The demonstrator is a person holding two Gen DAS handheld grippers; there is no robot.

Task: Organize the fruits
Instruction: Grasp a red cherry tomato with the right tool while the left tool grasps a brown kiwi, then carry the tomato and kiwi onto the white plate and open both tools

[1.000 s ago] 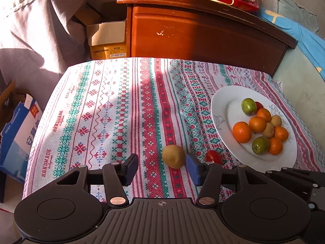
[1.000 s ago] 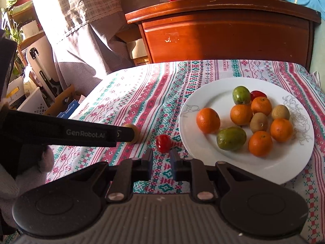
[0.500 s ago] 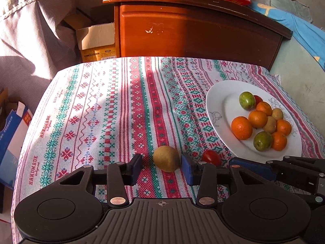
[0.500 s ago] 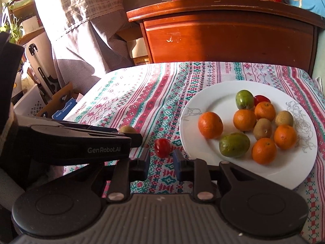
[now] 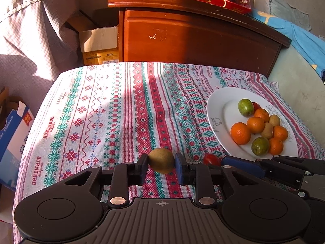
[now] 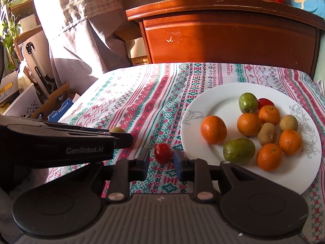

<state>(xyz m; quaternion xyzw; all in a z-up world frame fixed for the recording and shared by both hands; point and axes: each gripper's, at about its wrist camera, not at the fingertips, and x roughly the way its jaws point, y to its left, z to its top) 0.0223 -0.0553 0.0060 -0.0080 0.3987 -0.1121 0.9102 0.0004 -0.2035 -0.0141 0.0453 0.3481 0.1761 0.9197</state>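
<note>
Left claw [image 5: 161, 163]: pitched downward, both pads pressed on a kiwi [image 5: 161, 160].
Right claw [image 6: 161, 159]: pitched downward, just right of the left claw, narrow gap, pads flanking a cherry tomato [image 6: 162, 153] without touching.

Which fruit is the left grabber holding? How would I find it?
Find the big white plate on the patterned tablecloth. Two fruits lie off it on the cloth, near the front edge. Yours is the fuzzy brown kiwi squeezed in the left gripper, not the small shiny red tomato beside it.
</note>
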